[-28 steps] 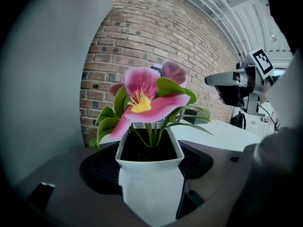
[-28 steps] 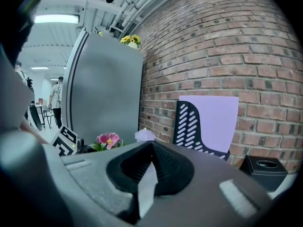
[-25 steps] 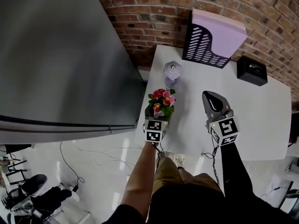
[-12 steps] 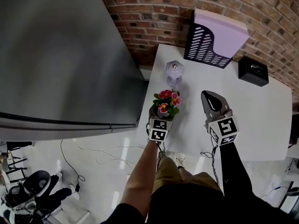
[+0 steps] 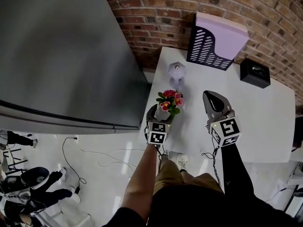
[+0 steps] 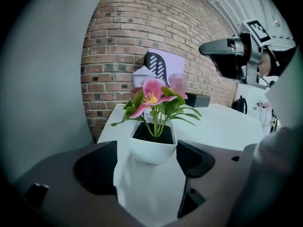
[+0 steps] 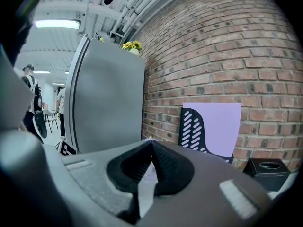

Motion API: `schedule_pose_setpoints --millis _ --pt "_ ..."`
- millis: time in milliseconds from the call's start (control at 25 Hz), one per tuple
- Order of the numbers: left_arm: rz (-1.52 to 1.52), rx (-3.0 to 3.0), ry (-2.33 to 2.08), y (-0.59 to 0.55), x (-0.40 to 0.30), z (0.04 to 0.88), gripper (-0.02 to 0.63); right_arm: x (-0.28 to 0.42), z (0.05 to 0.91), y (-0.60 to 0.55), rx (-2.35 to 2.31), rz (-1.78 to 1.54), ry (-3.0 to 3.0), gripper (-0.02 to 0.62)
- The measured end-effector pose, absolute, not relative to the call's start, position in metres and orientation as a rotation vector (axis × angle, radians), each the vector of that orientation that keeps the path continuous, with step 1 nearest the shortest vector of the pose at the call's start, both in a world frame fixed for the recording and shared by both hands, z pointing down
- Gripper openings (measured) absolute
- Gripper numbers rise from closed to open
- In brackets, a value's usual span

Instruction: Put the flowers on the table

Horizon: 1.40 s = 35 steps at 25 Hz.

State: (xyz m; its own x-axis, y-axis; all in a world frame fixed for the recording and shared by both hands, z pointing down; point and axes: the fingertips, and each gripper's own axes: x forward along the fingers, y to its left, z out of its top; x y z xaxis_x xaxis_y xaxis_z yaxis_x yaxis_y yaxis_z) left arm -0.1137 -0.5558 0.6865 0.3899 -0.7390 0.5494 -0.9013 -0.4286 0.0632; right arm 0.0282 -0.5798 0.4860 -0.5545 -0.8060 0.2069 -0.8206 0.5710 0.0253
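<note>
A white pot with a pink flower and green leaves stands upright between the two dark fingers of the left gripper, which are opening (each sits just beside the pot). A white surface stretches behind it to a brick wall and a purple file holder. A grey cabinet fills the left side; the right gripper hangs at upper right.

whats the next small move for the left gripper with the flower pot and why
Probably draw the left gripper straight back toward the person, kept level, until it is free of the flower pot. Its jaws are opening with the pot upright between them, and the pot seems to rest on the white table close to its edge, so a sideways nudge could tip it.
</note>
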Motion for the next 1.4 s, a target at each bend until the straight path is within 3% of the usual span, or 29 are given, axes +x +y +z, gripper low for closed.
schedule_pose_setpoints --millis 600,1000,1400 --pt "0.549 2.294 -1.672 -0.516 -0.158 0.569 0.374 0.054 0.433 -0.530 1.446 0.055 -2.661 0.000" --pt "0.423 2.417 -1.809 -0.492 -0.138 0.436 0.374 0.066 0.395 -0.494 1.453 -0.009 -2.729 0.000" --pt "0.293 2.464 -1.853 -0.451 -0.106 0.382 0.373 0.086 0.374 -0.471 1.462 -0.055 -2.756 0.000"
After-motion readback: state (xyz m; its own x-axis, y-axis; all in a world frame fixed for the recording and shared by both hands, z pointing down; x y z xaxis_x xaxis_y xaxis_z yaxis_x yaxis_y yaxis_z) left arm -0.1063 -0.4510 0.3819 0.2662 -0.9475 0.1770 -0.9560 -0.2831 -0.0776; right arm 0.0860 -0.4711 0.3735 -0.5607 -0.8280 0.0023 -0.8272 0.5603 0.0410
